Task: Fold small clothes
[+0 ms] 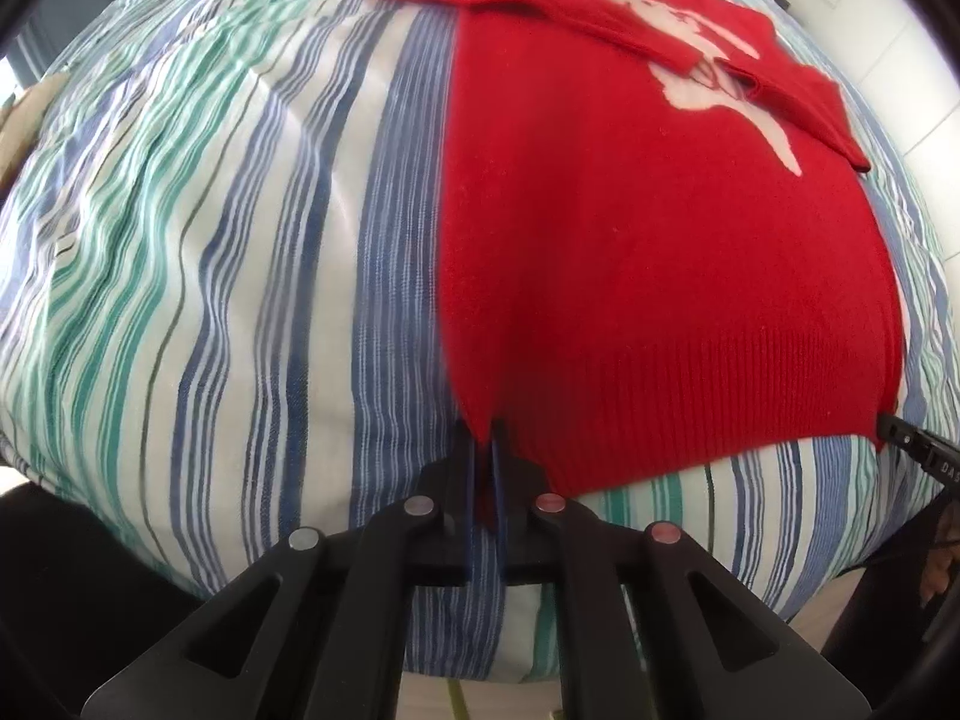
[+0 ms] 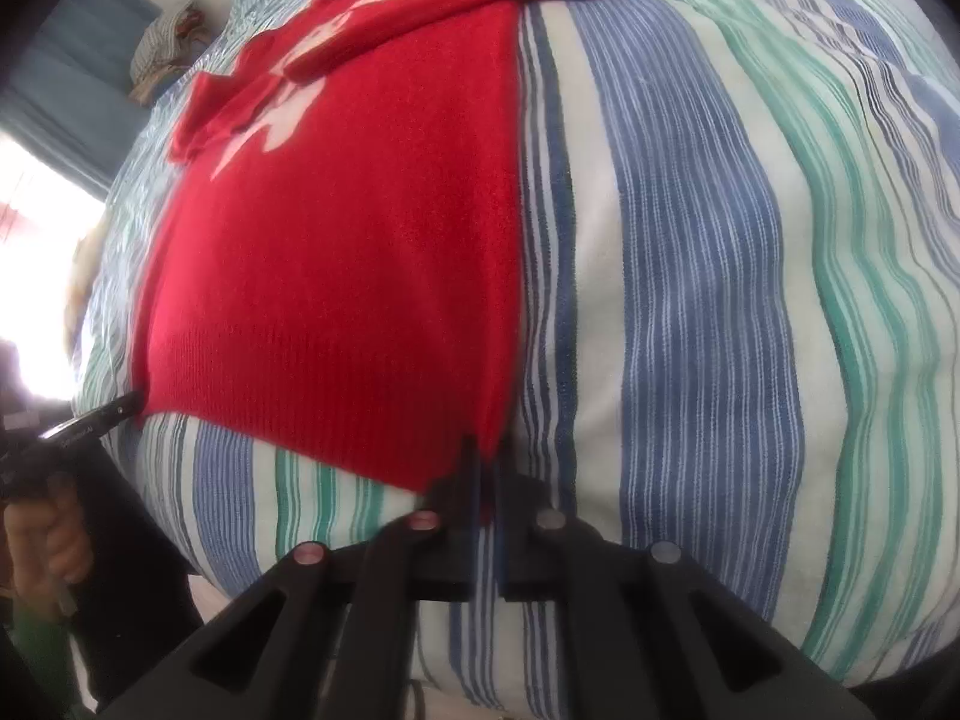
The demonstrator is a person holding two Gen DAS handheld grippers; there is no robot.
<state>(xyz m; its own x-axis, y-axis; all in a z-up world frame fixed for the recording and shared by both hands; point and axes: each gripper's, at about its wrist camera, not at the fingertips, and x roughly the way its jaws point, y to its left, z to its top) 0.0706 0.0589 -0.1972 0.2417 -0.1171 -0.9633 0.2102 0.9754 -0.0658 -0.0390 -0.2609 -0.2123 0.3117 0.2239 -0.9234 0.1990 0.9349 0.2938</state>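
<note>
Your left gripper point(image 1: 487, 438) is clamped on the near left corner of the red knitted sweater with a white figure on its chest point(image 1: 648, 252), the blue-lined jaws closed tight with a point of red ribbed hem pinched between them. Your right gripper point(image 2: 487, 456) does the same at the near right corner of that hem, jaws pressed together on a tongue of red knit. The sweater lies flat, front up, on the bedspread striped in blue, green and white point(image 1: 210, 300), its ribbed hem toward you and its neckline at the far end. Both sleeves are folded inward across the chest, crossing over the white figure and partly covering it. Between your two grips the hem runs in a slack curve, with the striped cloth showing below it. In the left wrist view, the tip of the right gripper shows at the hem's far corner on the right edge; in the right wrist view, the tip of the left one shows at the left edge, with your left hand point(image 2: 42, 540) wrapped around its handle below. At the bed's far corner in the right wrist view sits a heap of striped fabric point(image 2: 162, 42), well apart from the sweater.
</note>
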